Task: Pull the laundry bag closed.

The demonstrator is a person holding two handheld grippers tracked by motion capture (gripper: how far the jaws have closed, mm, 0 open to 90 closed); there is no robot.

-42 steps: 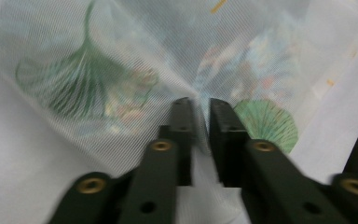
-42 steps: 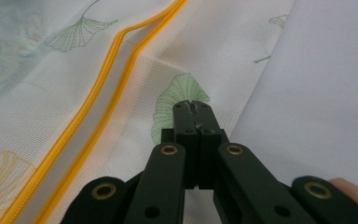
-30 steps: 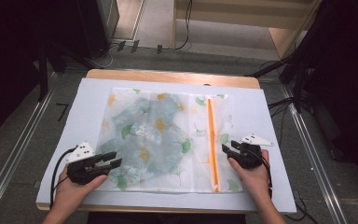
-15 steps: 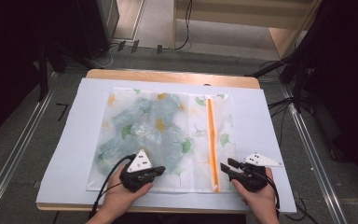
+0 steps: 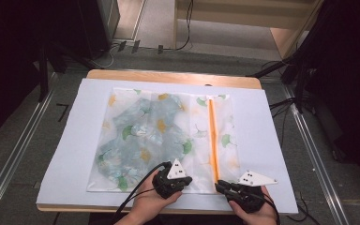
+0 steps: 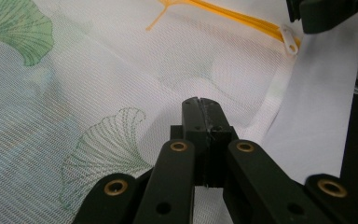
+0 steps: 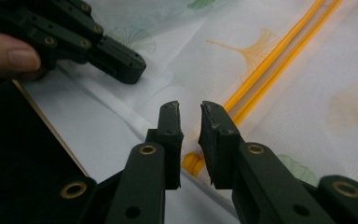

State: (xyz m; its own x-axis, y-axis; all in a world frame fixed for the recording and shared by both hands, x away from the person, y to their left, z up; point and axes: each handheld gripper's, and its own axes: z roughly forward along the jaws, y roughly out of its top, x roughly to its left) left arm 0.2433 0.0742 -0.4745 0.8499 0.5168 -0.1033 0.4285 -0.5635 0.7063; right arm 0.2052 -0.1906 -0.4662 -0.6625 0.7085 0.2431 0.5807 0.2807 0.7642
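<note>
A see-through mesh bag (image 5: 159, 136) printed with ginkgo leaves lies flat on a white sheet (image 5: 272, 140). An orange zipper (image 5: 213, 136) runs along its right side, and the white pull (image 6: 289, 39) sits at the near end. My left gripper (image 5: 187, 182) is shut, its tips (image 6: 200, 103) low over the mesh by the bag's near edge, with nothing seen between them. My right gripper (image 5: 219, 186) hovers over the zipper's near end (image 7: 193, 163). Its jaws (image 7: 189, 109) have just been closing and stand a narrow gap apart, with nothing pinched. The two grippers face each other closely.
The wooden table (image 5: 168, 76) shows beyond the sheet's far edge. Metal rails run along the floor on both sides, with cables at the back. White sheet lies bare to the left and right of the bag.
The left hand has swept right along the bag's near edge toward the zipper, and its jaws have shut. The right hand has slid closer to the near edge, its jaws narrowing.
</note>
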